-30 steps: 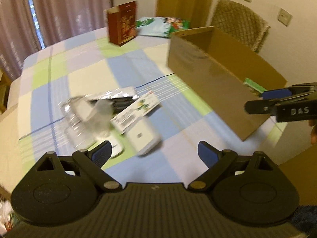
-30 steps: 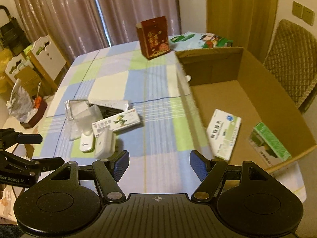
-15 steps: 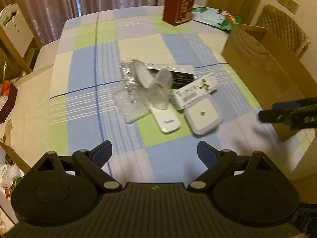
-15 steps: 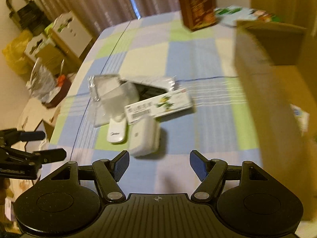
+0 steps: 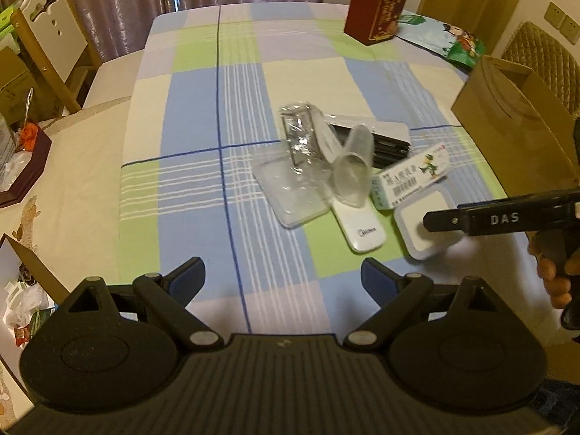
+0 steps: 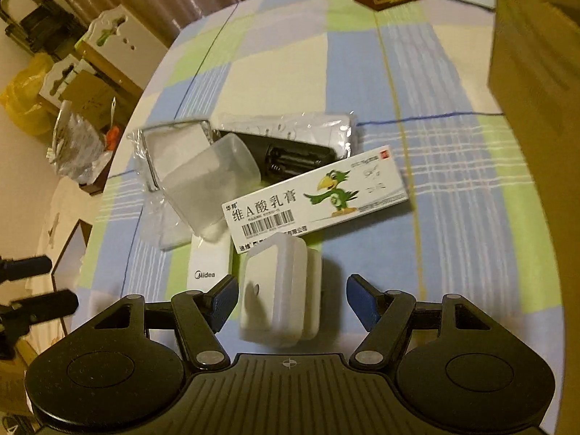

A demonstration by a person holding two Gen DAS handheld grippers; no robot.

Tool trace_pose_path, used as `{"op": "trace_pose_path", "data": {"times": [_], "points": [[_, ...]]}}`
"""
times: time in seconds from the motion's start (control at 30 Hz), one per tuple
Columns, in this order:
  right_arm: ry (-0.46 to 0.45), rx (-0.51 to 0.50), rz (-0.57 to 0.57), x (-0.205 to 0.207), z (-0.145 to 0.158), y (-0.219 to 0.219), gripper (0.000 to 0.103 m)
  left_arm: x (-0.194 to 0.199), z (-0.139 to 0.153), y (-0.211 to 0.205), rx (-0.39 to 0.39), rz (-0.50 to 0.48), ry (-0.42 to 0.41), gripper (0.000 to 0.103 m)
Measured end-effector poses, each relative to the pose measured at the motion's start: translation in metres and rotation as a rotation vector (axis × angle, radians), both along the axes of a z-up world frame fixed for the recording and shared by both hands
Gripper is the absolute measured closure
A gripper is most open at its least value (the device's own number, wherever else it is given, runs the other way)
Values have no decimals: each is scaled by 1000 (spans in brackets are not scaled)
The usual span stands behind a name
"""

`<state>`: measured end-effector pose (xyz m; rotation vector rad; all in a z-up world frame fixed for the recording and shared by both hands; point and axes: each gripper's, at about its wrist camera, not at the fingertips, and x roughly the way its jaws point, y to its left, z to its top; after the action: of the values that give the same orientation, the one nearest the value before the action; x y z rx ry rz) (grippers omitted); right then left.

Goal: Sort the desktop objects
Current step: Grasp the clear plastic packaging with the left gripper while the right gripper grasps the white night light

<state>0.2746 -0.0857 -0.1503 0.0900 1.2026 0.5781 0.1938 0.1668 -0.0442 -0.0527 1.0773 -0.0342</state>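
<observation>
Near the worktop's [image 5: 188,116] front edge, a pile waited for sorting.
Right gripper [image 6: 291,302] stood part-open astride the white case [image 6: 277,290], likeliest pick; left gripper [image 5: 282,277] hung wide, empty.

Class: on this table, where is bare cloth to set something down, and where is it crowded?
Free: the wide stretch of cloth left of the pile, and the strip between the pile and the red box. Crowded: the pile itself, where cup, remote, ointment box and white case overlap beside the cardboard box.
</observation>
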Motion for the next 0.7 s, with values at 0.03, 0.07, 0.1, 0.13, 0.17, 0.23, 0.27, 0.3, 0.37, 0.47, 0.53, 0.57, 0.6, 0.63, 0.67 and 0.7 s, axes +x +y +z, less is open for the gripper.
{"op": "trace_pose_path", "data": {"times": [0.03, 0.07, 0.1, 0.13, 0.17, 0.23, 0.27, 0.3, 0.37, 0.47, 0.53, 0.57, 0.6, 0.63, 0.67, 0.7], "points": [[2, -3, 9, 0, -2, 2, 41, 2, 0, 1, -2, 0, -1, 13], [5, -1, 23, -1, -3, 3, 53, 6, -1, 3, -6, -1, -2, 13], [7, 0, 37, -1, -4, 4, 58, 9, -1, 3, -9, -4, -3, 13], [6, -4, 52, -2, -4, 6, 59, 14, -2, 4, -13, -9, -5, 13], [-3, -22, 69, -4, -2, 7, 59, 18, -2, 4, -15, -14, -6, 14], [-19, -57, 94, -8, 1, 7, 60, 29, -2, 3, -22, -27, -17, 16], [-29, -69, 103, -10, 3, 6, 61, 36, -2, 2, -28, -35, -25, 16], [-41, -84, 110, -12, 5, 4, 64, 43, -1, 2, -36, -43, -36, 17], [-68, -122, 113, -17, 9, -2, 65, 60, 1, 1, -54, -59, -64, 17], [-85, -158, 104, -20, 11, -11, 66, 89, -2, -1, -69, -73, -88, 18], [-81, -157, 98, -23, 11, -17, 66, 109, -9, -3, -69, -86, -76, 22], [-80, -156, 95, -24, 11, -19, 66, 118, -13, -4, -68, -95, -67, 23], [-78, -155, 93, -26, 11, -22, 66, 127, -18, -5, -68, -104, -53, 25], [-79, -155, 92, -27, 11, -24, 66, 134, -24, -6, -68, -113, -34, 30], [-88, -157, 97, -29, 11, -23, 66, 141, -29, -7, -68, -121, -14, 34], [-97, -160, 102, -30, 11, -22, 66, 149, -35, -8, -68, -130, 5, 37]]}}
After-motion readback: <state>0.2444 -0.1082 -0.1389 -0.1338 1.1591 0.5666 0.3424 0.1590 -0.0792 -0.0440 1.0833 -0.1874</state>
